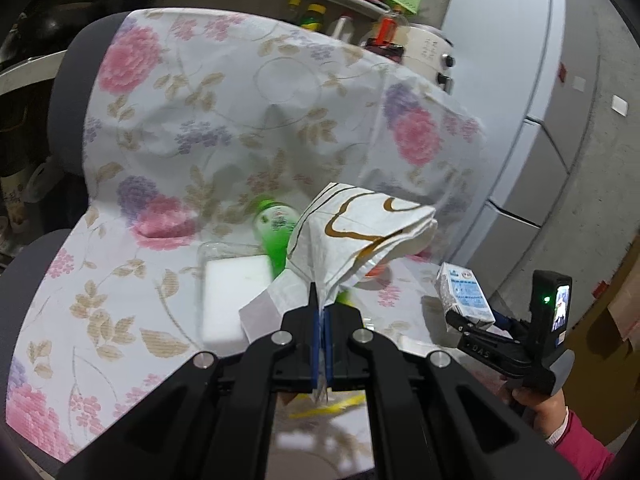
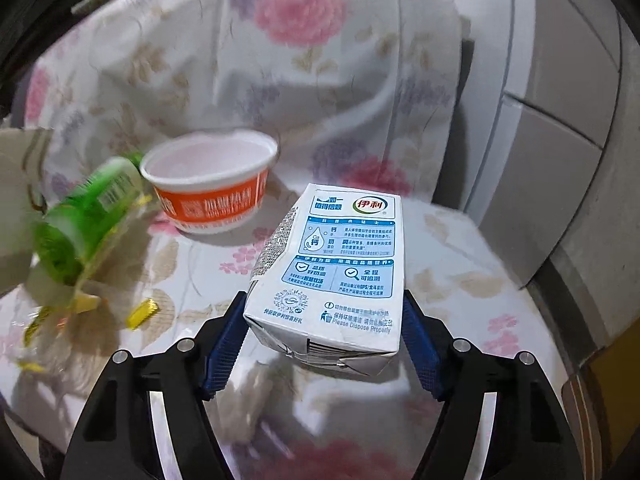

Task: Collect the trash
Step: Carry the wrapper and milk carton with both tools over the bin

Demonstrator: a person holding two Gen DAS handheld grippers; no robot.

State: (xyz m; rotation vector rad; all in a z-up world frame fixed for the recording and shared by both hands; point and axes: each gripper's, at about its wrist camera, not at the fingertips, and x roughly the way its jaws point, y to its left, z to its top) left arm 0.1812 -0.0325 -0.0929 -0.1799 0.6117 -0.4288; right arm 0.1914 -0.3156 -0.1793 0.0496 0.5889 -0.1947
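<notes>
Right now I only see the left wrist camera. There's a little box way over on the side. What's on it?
Observer: The milk carton has blue printing and says "Please Dispose Properly"; the right gripper is shut on its sides.
Operator: Something orange peeks out behind my napkin. What is it?
Observer: An orange and white paper bowl, standing upright on the floral cloth.
Operator: Any small trash?
Observer: Yellow wrapper bits lie near the green bottle.

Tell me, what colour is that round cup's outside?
Orange with white lettering and a white rim: the cup shows best in the right wrist view.
</notes>
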